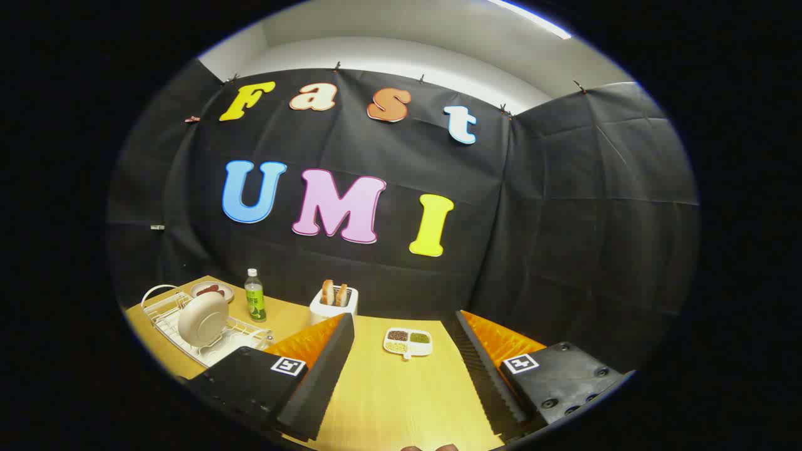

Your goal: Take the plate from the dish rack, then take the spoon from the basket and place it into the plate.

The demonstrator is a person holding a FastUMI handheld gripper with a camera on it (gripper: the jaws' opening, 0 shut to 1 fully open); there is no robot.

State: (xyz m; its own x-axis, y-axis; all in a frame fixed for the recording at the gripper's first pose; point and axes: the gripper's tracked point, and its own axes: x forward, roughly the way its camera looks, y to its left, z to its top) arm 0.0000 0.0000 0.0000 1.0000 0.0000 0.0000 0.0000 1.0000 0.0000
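Plate [203, 318] stands on its edge in the dish rack [164, 319] on the counter [388, 394], at about ten o'clock from the hand-held gripper [404, 369], whose fingers are wide open and hold nothing. It looks hard, smooth and breakable, so pinch its top rim.

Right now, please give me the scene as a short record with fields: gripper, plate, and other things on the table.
gripper: gripper open, fingers spread, nothing between them
plate: plate on edge in the dish rack, not yet taken
ahead of fingers: divided dish with foods
beyond: toaster with bread, bottle, small plate
surface: wooden table
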